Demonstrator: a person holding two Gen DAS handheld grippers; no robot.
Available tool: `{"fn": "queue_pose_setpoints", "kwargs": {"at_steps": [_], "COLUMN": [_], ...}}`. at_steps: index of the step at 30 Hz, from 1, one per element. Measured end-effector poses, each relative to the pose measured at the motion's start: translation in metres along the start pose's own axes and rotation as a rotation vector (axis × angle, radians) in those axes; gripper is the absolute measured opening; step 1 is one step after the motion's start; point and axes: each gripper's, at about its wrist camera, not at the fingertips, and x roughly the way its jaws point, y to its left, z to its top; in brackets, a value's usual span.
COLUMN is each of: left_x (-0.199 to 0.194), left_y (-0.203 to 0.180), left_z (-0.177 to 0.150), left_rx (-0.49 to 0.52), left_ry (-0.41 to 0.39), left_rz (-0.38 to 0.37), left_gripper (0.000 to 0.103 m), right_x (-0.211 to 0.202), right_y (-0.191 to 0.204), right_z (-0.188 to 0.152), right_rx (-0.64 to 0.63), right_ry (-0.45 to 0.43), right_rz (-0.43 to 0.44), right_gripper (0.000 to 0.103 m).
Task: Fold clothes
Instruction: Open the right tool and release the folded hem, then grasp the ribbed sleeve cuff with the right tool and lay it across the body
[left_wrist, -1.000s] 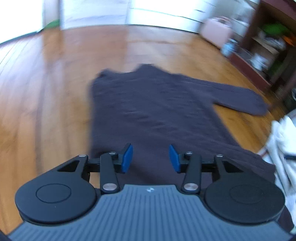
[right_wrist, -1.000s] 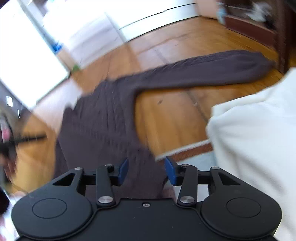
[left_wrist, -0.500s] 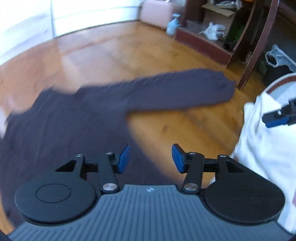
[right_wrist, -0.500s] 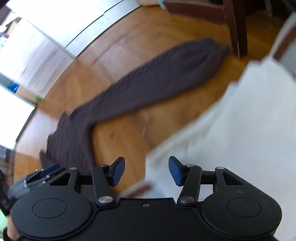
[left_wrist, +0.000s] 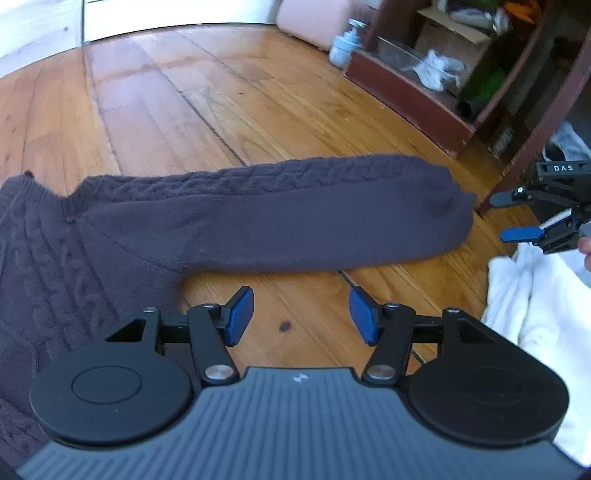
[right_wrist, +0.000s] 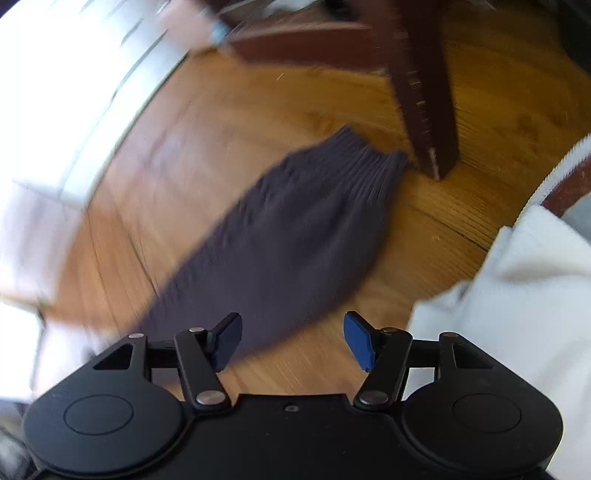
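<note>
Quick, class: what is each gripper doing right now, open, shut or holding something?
Left gripper: jaws opening, empty, above bare floor beside the sweater sleeve.
Right gripper: jaws opening, empty, over the sleeve's lower edge.

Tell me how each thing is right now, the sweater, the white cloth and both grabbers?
Dark cable-knit sweater: lying flat on the wooden floor, not folded.
Sweater sleeve: stretched straight out sideways, cuff beside the chair leg.
White garment: crumpled in a heap.
Left gripper: jaws opening, nothing between them.
Right gripper: jaws opening, nothing between them.
</note>
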Motion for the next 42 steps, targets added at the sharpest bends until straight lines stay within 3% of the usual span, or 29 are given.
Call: {"fn": "queue_pose_setpoints", "kwargs": {"at_steps": [4, 8, 12, 15, 16, 17, 20, 23, 26, 30, 33, 36, 39, 42], "left_x": [0.001, -0.008, -0.021, -0.027, -0.029, -0.031, -0.038, -0.057, -0.087, -0.144, -0.19, -0.233, -0.249, -0.241], "left_y": [0.023, 0.06, 0.073, 0.074, 0.076, 0.078, 0.09, 0.112, 0.133, 0.161, 0.177, 0.184, 0.188, 0.19], "left_z": [-0.004, -0.017, -0.022, -0.019, -0.019, -0.02, -0.023, -0.034, -0.048, -0.072, -0.095, -0.122, -0.156, -0.195], "left_rx": [-0.058, -0.188, -0.186, -0.15, -0.146, -0.146, -0.186, -0.3, -0.375, -0.462, -0.51, -0.508, -0.529, -0.585], "left_ry": [0.015, 0.017, -0.008, -0.024, -0.029, -0.032, -0.034, -0.046, -0.088, -0.196, -0.264, -0.298, -0.256, -0.214], "left_rz": [0.001, -0.017, -0.043, -0.03, -0.024, -0.02, -0.038, -0.096, -0.079, -0.023, 0.026, 0.085, 0.12, 0.147], "left_gripper": [0.058, 0.06, 0.06, 0.06, 0.06, 0.06, 0.06, 0.06, 0.06, 0.06, 0.06, 0.061, 0.063, 0.063], "right_x": [0.019, 0.036, 0.06, 0.074, 0.08, 0.088, 0.095, 0.083, 0.061, 0.013, -0.014, -0.011, 0.016, 0.04], "right_y": [-0.007, -0.008, -0.005, 0.005, 0.014, 0.025, 0.055, 0.098, 0.156, 0.228, 0.244, 0.237, 0.217, 0.2], "right_z": [0.011, 0.018, 0.02, 0.011, 0.006, 0.001, -0.019, -0.049, -0.091, -0.176, -0.243, -0.307, -0.357, -0.381], "right_rx": [0.026, 0.043, 0.034, -0.038, -0.112, -0.202, -0.399, -0.548, -0.712, -0.944, -1.088, -1.213, -1.319, -1.442], "right_ry": [-0.014, -0.091, -0.108, -0.182, -0.196, -0.205, -0.29, -0.415, -0.469, -0.484, -0.377, -0.168, 0.092, 0.206], "right_rz": [-0.048, -0.086, -0.138, -0.233, -0.278, -0.323, -0.376, -0.287, -0.108, 0.254, 0.561, 0.734, 0.764, 0.653], "right_gripper": [0.068, 0.069, 0.071, 0.071, 0.06, 0.022, 0.017, 0.017, 0.016, 0.016, 0.016, 0.016, 0.016, 0.016]}}
